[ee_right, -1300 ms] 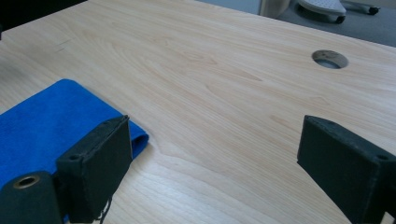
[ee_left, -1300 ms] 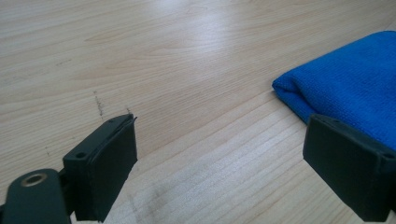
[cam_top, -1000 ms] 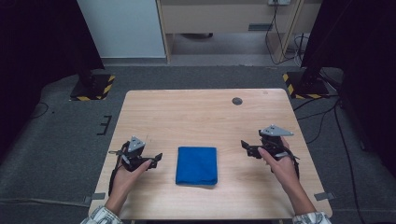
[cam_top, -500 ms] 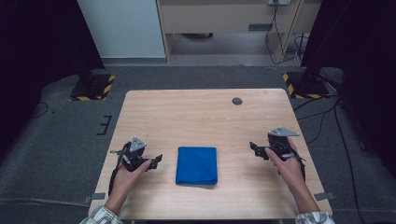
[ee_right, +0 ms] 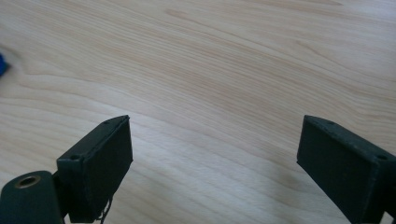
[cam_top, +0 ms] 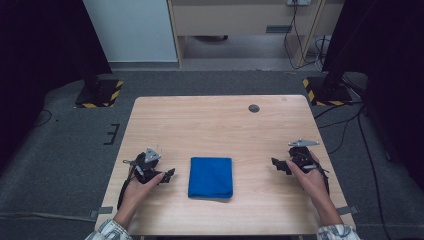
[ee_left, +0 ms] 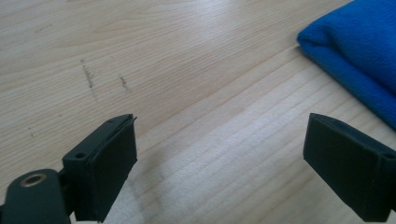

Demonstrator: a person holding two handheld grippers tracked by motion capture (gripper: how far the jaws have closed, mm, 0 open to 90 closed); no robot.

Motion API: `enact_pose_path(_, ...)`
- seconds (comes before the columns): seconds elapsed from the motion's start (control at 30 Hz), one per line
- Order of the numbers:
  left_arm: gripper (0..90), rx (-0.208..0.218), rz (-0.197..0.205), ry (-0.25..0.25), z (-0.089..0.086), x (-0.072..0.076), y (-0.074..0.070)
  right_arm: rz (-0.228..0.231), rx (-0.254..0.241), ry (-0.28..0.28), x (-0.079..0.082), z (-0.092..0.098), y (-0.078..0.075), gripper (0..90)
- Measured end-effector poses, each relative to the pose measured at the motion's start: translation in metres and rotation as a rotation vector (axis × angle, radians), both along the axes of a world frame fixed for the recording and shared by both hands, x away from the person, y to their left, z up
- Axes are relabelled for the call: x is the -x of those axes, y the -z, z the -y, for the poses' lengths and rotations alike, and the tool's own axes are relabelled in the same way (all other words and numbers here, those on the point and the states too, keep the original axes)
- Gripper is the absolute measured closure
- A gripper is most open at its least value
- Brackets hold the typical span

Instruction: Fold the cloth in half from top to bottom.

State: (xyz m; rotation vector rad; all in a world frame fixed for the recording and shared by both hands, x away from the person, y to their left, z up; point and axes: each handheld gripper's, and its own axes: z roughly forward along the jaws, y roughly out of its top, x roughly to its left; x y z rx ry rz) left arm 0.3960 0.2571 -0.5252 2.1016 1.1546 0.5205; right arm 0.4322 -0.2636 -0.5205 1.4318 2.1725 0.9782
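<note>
Grey floor surrounds the wooden table (cam_top: 220, 125); blue cloth (cam_top: 211, 177) between two hand-held grippers, seemingly both spread.

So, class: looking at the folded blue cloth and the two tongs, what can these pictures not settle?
- Blue cloth: the left gripper view cuts it off at the right edge, so the layers there stay uncounted.
- Blue cloth, right gripper view: a blurred sliver at the left edge.
- Dark round spot on the table: too small in the high view to identify.
- Left tongs, right tongs: the hands hide the grips.
</note>
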Motion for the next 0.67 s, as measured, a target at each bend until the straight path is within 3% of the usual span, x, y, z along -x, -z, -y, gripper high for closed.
enact_pose_path(0.1, 9.2, 0.018, 0.016, -0.035, -0.006, -0.005, 0.002, 0.007, -0.013, 0.043, -0.005, 0.008, 0.003, 10.8)
enact_pose_path(0.2, 8.5, 0.013, -0.006, -0.054, -0.010, -0.008, 0.006, -0.005, 0.000, 0.078, -0.009, 0.013, 0.008, 10.7)
enact_pose_path(0.27, 8.5, -0.003, -0.024, -0.061, -0.011, -0.010, 0.010, -0.018, 0.018, 0.086, -0.011, 0.014, 0.012, 9.9)
enact_pose_path(0.3, 5.8, 0.010, -0.025, -0.064, -0.011, -0.011, 0.011, 0.002, 0.050, 0.094, -0.011, 0.013, 0.016, 9.5)
enact_pose_path(0.4, 5.1, 0.007, -0.024, -0.060, -0.011, -0.012, 0.012, 0.024, 0.069, 0.099, -0.012, 0.009, 0.019, 5.9)
enact_pose_path(0.67, 2.8, 0.005, -0.029, -0.056, -0.009, -0.012, 0.012, 0.019, 0.070, 0.067, -0.010, 0.000, 0.019, 3.9)
